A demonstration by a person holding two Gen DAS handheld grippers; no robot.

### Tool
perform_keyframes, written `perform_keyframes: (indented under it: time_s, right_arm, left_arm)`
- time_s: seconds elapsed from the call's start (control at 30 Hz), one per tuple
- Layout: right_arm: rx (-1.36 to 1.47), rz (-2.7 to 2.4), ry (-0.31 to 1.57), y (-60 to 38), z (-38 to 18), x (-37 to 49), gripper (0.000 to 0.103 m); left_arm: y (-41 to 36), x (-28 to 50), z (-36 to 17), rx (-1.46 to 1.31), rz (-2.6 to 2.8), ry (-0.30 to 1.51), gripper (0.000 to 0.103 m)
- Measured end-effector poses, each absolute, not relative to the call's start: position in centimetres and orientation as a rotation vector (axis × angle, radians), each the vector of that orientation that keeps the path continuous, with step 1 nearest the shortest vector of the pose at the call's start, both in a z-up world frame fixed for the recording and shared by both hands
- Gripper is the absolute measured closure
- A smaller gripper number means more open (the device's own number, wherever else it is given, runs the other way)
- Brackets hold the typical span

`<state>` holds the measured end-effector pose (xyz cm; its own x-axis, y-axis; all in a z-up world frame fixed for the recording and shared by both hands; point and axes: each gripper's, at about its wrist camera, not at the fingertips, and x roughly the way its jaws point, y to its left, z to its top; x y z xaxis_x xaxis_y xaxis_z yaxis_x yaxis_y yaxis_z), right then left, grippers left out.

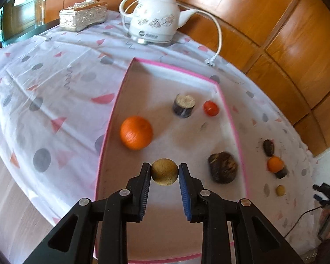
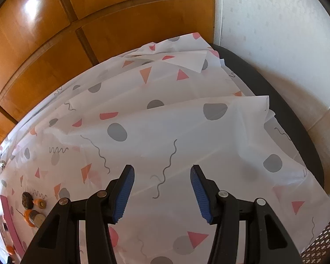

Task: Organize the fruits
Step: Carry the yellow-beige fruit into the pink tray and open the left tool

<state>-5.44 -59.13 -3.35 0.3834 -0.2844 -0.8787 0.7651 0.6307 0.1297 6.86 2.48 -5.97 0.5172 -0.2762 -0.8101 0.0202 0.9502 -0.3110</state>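
My left gripper (image 1: pixel 164 172) is shut on a small tan round fruit (image 1: pixel 164 171), held above the pink-rimmed tray (image 1: pixel 112 118). In the tray lie a large orange (image 1: pixel 136 132), a dark cut cylinder piece (image 1: pixel 183 106), a small red fruit (image 1: pixel 211 108) and a dark brown lump (image 1: pixel 223 167). Outside the tray to the right lie a dark fruit (image 1: pixel 268 147), a small orange (image 1: pixel 275 164) and a small tan fruit (image 1: pixel 280 190). My right gripper (image 2: pixel 162 189) is open and empty above the patterned tablecloth (image 2: pixel 165 132). A few fruits (image 2: pixel 34 209) show at its far left.
A white electric kettle (image 1: pixel 154 17) with its cord and a silver tissue box (image 1: pixel 83 16) stand at the back of the table. Wooden panels (image 1: pixel 275 33) line the wall behind. The cloth is folded and wrinkled near the table's right edge (image 2: pixel 286 101).
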Motion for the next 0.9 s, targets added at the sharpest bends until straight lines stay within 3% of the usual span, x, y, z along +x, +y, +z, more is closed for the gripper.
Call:
perform_keyframes:
  time_s: [0.43,0.57,0.67,0.83,0.9]
  right_arm:
    - [0.308,-0.288,1.024,-50.3,-4.0,-0.2,0.050]
    - [0.253,-0.187,1.033,-48.3,-4.3,0.6,0.054]
    - [0.208,-0.123,1.056,-46.3,-4.9,1.4,0.063]
    - [0.166,-0.046,1.067,-43.9,-5.3,2.4,0.070]
    - [0.155,-0.022,1.059,-43.0,-5.0,2.8,0.070]
  left_arm:
    - [1.9,5.6,-6.8,-0.229,-0.164,1.020,0.076]
    - [2.4,5.4,-6.4,-0.231,-0.156,1.002,0.072]
    - [2.6,5.0,-6.1,-0.208,-0.144,0.988,0.072]
    - [3.4,4.3,-5.1,-0.202,-0.113,0.944,0.053]
    - [3.7,4.1,-4.7,-0.204,-0.104,0.931,0.052]
